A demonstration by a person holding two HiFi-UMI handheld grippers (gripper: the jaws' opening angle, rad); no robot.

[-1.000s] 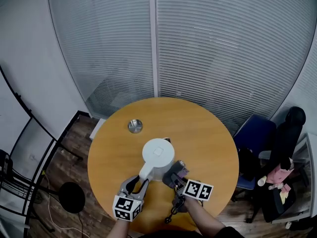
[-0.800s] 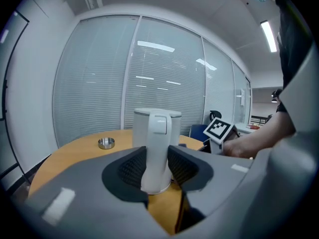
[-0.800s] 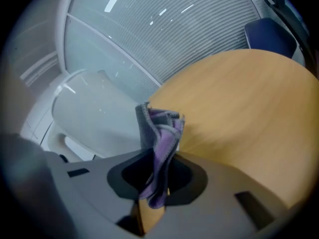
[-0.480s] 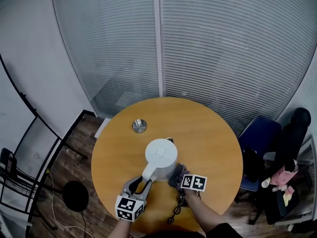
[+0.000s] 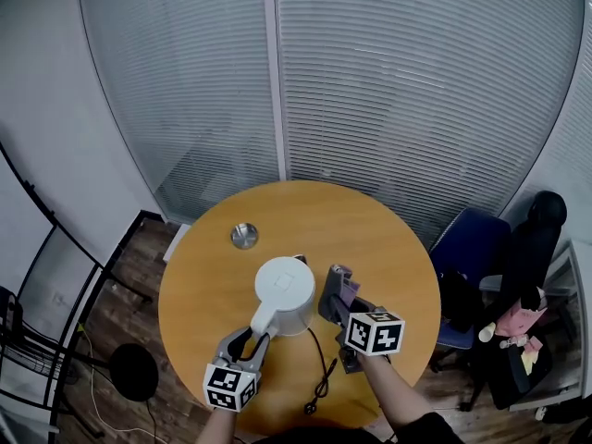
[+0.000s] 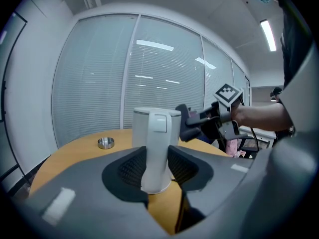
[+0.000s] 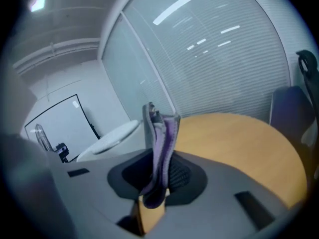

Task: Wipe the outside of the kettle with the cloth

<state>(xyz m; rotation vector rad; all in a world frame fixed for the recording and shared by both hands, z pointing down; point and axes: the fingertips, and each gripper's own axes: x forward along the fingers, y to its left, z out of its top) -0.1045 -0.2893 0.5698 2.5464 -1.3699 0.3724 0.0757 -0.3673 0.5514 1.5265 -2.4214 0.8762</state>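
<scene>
Holding the white kettle (image 5: 282,294) by its handle (image 6: 157,148), we had the left gripper (image 5: 248,343) clamped with both pads pressed against the handle's sides. The kettle stood upright near the middle of the round wooden table (image 5: 388,239), lid on. Our right gripper (image 5: 333,303) was pinched tight on a purple-grey cloth (image 7: 162,143), which stood up in a fold between its jaws. That cloth hung just beside the kettle's right flank, near the top; we could not tell whether it touched. A small metal dish (image 5: 244,236) sat apart behind the kettle, and a black cord (image 5: 324,382) trailed across the table toward us.
</scene>
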